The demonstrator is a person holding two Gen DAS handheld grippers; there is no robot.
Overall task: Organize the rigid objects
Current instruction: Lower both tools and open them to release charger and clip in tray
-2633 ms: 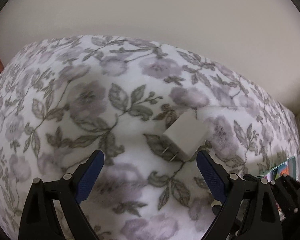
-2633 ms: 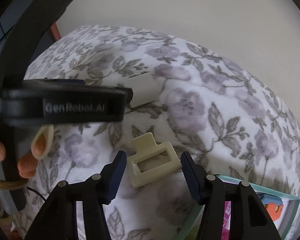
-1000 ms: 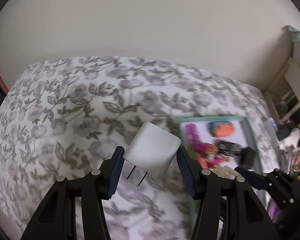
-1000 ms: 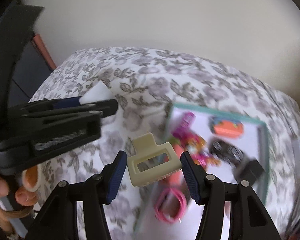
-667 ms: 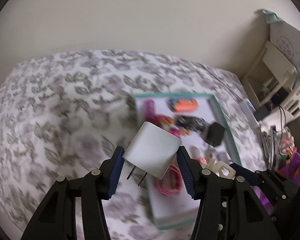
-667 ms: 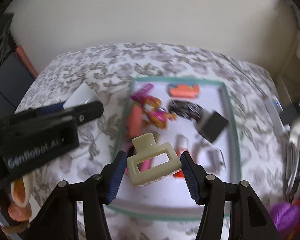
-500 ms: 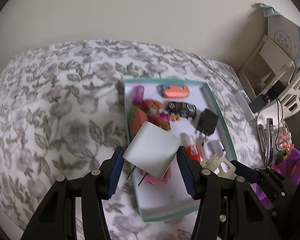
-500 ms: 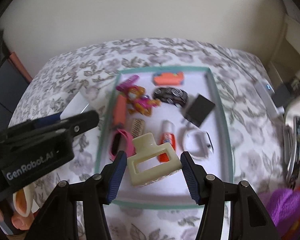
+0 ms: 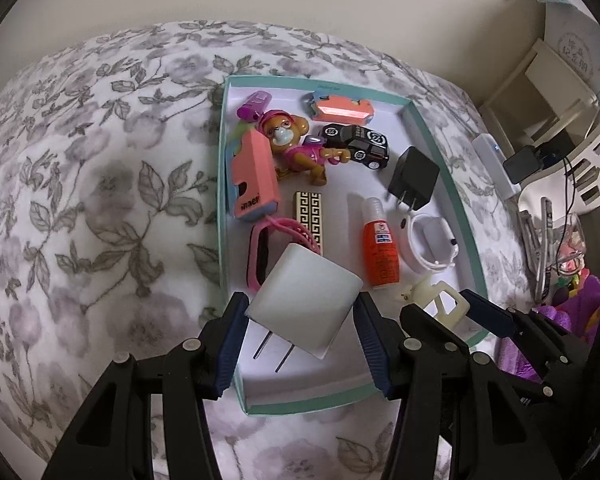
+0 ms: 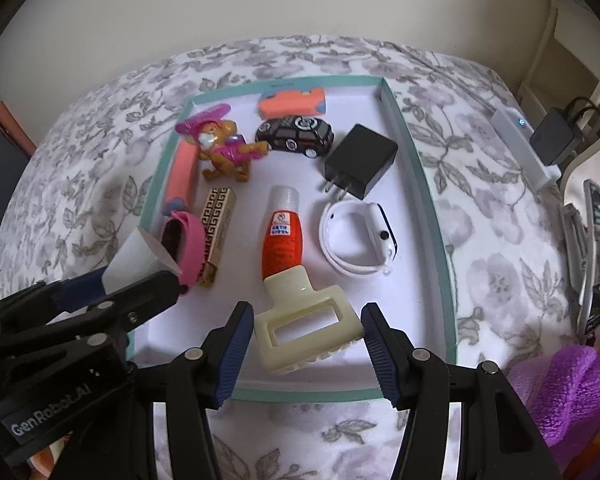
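Pinching white charger in left claw, hair clip in right claw, purple cloth only in right view

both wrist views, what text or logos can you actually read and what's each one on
"GenRobot.AI": side of the left gripper, right wrist view.
"inaer", uncertain: end of the pink case.
Label on the orange bottle: too small to read.
Round emblems on the black toy car: not readable.

"GenRobot.AI" is showing in white on the left tongs, while "inaer" is reading across the end of a pink case; the orange bottle's label is staying illegible.
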